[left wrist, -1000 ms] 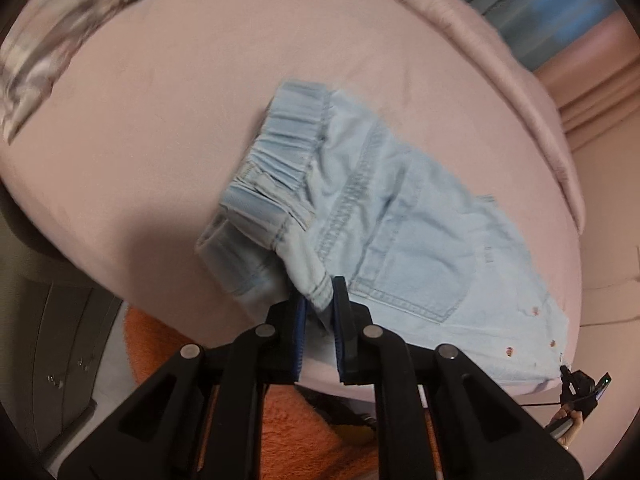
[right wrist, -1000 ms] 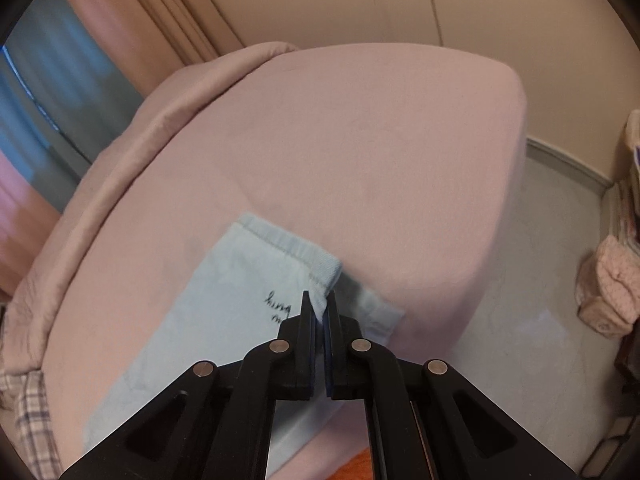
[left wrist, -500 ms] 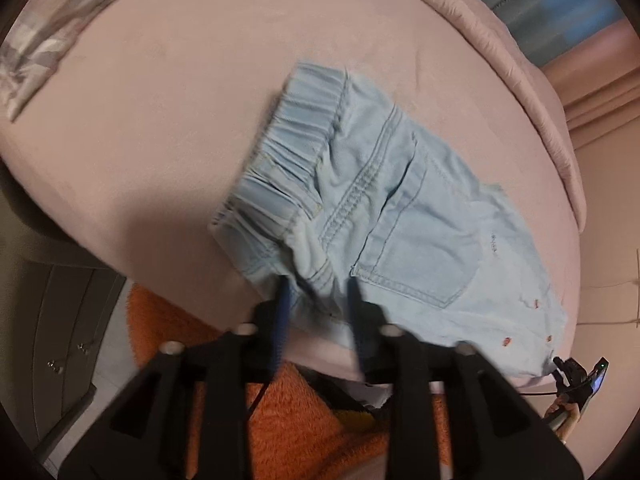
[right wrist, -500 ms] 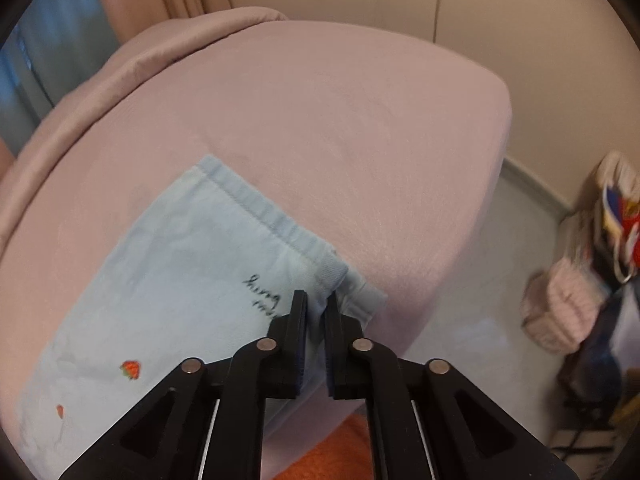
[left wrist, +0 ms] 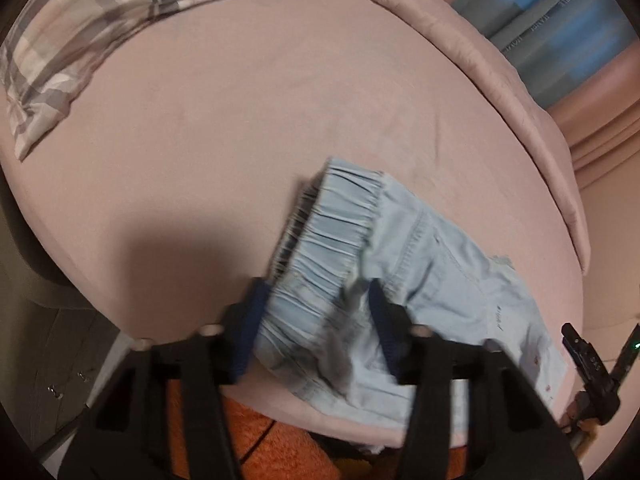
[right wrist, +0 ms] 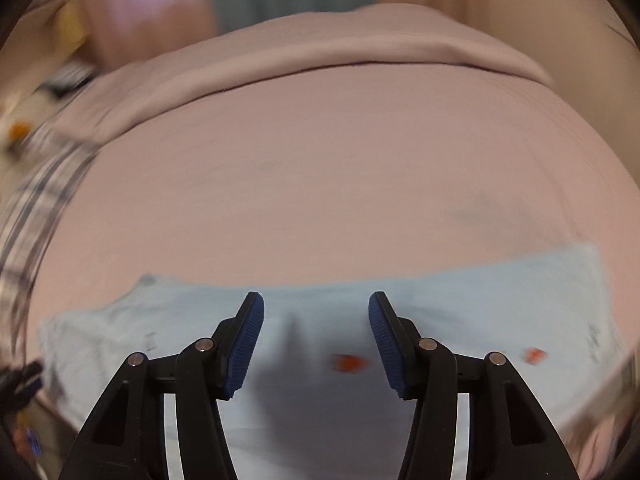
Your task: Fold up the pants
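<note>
Light blue denim pants (left wrist: 440, 272) lie folded on the pink bed (left wrist: 240, 140), their gathered waistband (left wrist: 336, 220) towards the near edge. My left gripper (left wrist: 316, 292) hovers over that waistband. Its jaws stand apart and are closing, with waistband cloth between the blue pads, which are not clearly pressing on it. In the right wrist view the pants (right wrist: 500, 300) run across the bottom, with small red marks (right wrist: 348, 362) on them. My right gripper (right wrist: 316, 304) is above their middle with its jaws opening and nothing pinched. This view is blurred.
A plaid pillow (left wrist: 80, 20) lies at the far left of the bed. A rolled pink cover (left wrist: 500, 80) runs along the far side. An orange rug (left wrist: 272, 452) shows on the floor below the near edge. A black tool part (left wrist: 588, 360) sits at the right edge.
Both grippers let go of the pants and spread their jaws. The right one swung from the leg hem along the pants to their middle while its view rolled. The left one shifted slightly.
</note>
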A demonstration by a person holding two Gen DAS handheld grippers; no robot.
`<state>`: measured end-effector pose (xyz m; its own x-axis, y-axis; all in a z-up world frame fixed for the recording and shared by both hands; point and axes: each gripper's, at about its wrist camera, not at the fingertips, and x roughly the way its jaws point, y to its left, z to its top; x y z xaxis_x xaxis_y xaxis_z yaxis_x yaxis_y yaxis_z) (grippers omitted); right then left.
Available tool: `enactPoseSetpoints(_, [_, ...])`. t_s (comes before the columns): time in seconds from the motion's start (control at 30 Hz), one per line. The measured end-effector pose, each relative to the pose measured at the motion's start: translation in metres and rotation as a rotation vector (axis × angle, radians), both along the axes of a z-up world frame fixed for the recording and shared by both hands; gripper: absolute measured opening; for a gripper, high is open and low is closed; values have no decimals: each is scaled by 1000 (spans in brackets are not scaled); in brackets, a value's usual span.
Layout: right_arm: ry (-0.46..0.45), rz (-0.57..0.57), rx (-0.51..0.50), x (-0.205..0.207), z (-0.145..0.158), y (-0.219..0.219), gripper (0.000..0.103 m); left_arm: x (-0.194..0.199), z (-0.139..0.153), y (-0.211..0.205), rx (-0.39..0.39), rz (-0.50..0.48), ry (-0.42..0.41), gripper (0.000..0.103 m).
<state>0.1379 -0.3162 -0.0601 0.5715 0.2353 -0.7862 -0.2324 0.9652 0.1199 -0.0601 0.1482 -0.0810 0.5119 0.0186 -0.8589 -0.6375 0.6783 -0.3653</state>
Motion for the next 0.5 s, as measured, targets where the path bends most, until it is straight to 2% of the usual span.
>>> enactPoseSetpoints(0.03, [1,28,-10,0,-1,10,54,-3,-1,0,20,7,8,19])
enactPoseSetpoints(0.07, [2,53,-21,-1,-2,19,54,-5,0,-1,32,3,4,13])
enactPoseSetpoints(0.17, [9,100,-44,-2,-4,35,54,-18,12,-6,85,2,-25,10])
enactPoseSetpoints(0.27, [12,113,-39,6,-2,36,54,-28,28,-9,82,-3,-87,10])
enactPoseSetpoints(0.33, [11,115,-33,9,2,36,54,-32,34,-10,90,-15,-88,10])
enactPoseSetpoints(0.43, [13,124,-24,2,0,45,54,-38,21,-4,65,-11,-76,10])
enactPoseSetpoints(0.5, [26,143,-21,5,-6,59,54,-31,1,0,43,-1,-27,11])
